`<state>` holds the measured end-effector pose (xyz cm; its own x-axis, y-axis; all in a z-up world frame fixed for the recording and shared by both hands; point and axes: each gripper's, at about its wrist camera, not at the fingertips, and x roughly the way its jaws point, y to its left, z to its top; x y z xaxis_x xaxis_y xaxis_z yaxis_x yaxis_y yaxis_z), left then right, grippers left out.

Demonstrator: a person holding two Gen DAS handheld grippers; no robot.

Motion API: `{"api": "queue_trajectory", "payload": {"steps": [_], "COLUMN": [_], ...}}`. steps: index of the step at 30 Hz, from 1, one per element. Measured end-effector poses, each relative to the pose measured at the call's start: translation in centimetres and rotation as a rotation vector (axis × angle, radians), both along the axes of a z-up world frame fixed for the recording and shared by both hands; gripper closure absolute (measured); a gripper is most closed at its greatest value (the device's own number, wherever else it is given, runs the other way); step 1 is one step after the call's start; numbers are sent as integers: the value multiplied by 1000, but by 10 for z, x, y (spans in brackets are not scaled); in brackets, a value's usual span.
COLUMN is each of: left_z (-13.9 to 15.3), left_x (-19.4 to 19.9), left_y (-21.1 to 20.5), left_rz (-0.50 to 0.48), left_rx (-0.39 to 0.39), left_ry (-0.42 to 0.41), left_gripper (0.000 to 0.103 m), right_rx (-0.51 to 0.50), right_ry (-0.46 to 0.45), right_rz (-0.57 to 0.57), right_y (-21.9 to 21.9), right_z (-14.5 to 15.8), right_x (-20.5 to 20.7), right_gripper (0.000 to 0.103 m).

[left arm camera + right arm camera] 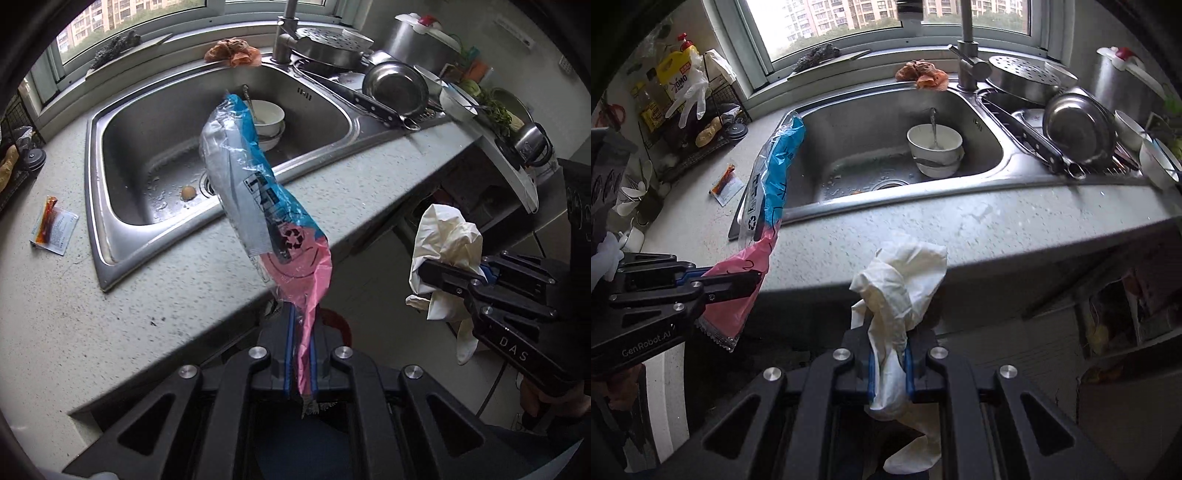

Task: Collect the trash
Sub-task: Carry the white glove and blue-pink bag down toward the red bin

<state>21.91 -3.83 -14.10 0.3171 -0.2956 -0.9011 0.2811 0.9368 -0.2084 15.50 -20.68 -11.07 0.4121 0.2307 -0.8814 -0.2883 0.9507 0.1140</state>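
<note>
Taking the stainless steel sink (122,155) as the landmark: to its left on the speckled grey tabletop (55,295) lies a small flat sachet with an orange-red strip (53,225), trash not yet picked up. In front of the sink's near rim, out past the tabletop edge, the left tongs (301,332) are clenched on the pink end of a long crinkled blue, clear and pink plastic wrapper (258,192), which stands up across the view of the basin. Right of that, beyond the sink's front corner and over the floor, the right tongs (891,350) are clamped on a crumpled white disposable glove (901,284). Inside the sink sit stacked white bowls (936,149) and bits of food scrap near the drain. Both pieces look collected and in carry; the next move likely calls for finding a bin, none visible here, and releasing each over it.
</note>
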Motion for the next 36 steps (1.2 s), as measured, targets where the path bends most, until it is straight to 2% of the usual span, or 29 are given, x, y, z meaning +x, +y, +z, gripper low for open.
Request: {"api": "queue_trajectory", "payload": {"steps": [3,7,15,21,26,36], "left_z": [-13,-37,-115,-205,-285,-410], "left_x": [-15,-30,-49,-49,-40,-22], "left_y": [-29,-64,-111,-141,-160,-190], "left_rz": [-35,-78,-160,-219,-237,-314], "left_rx": [4,-20,-21,13,20,28], "left_ry": [19,63,183,227,290,376], "left_gripper": [97,97,97,97,97,97], "right_rx": [-14,-19,-28,-7,-21,-43], "right_ry": [6,56,109,144,218,263], "right_rz": [-32,-72,-125,-200,-259,-318], "right_y": [-23,-50,-88,-114,-133,-157], "right_z": [-8,-32,-90,-180,-263,-383], "right_x": [-19,-36,-56,-60,-56,-44], "right_gripper": [93,93,93,93,93,93]}}
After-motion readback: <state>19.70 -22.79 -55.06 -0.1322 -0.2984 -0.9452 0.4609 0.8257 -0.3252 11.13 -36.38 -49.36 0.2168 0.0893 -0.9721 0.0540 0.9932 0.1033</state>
